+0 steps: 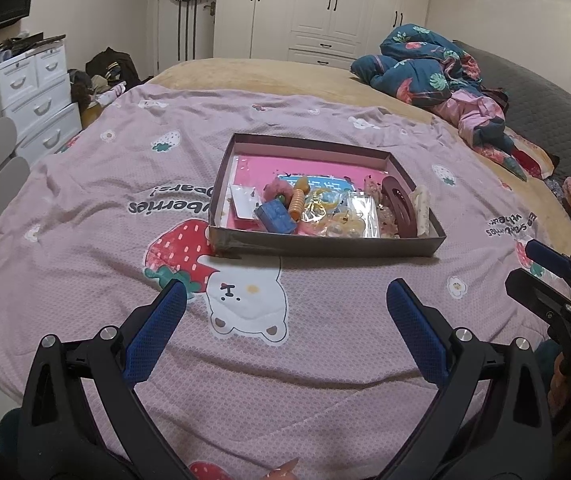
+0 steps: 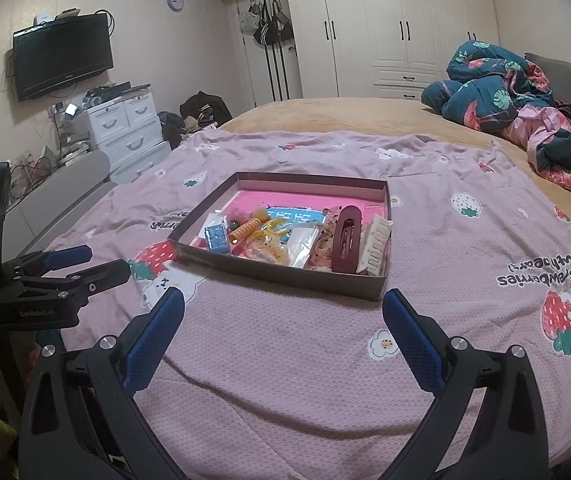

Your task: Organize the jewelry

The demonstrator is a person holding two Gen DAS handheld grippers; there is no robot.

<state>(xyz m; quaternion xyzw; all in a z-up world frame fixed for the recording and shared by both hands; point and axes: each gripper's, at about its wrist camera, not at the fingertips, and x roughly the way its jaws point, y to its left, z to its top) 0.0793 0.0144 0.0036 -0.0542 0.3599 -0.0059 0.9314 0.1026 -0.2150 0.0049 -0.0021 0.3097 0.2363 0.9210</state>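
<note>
A shallow brown box [image 1: 325, 246] [image 2: 285, 274] with a pink floor lies on the pink strawberry bedspread [image 1: 125, 184]. In it are a maroon hair clip [image 1: 399, 204] [image 2: 345, 238], a white clip [image 2: 375, 242], a blue block [image 1: 275, 218] [image 2: 217, 238], an orange spiral hair tie [image 1: 296, 202] [image 2: 245, 228] and clear bags of small jewelry [image 1: 341, 216] [image 2: 281, 246]. My left gripper [image 1: 285, 304] is open and empty, short of the box's near wall. My right gripper [image 2: 283, 312] is open and empty, just before the box's near right corner.
A heap of dark floral bedding [image 1: 433, 68] [image 2: 505, 88] lies at the far right of the bed. White drawers [image 1: 37, 96] [image 2: 125, 128] stand left of the bed, wardrobes [image 2: 385, 24] behind. The right gripper shows at the right edge of the left wrist view [image 1: 549, 280].
</note>
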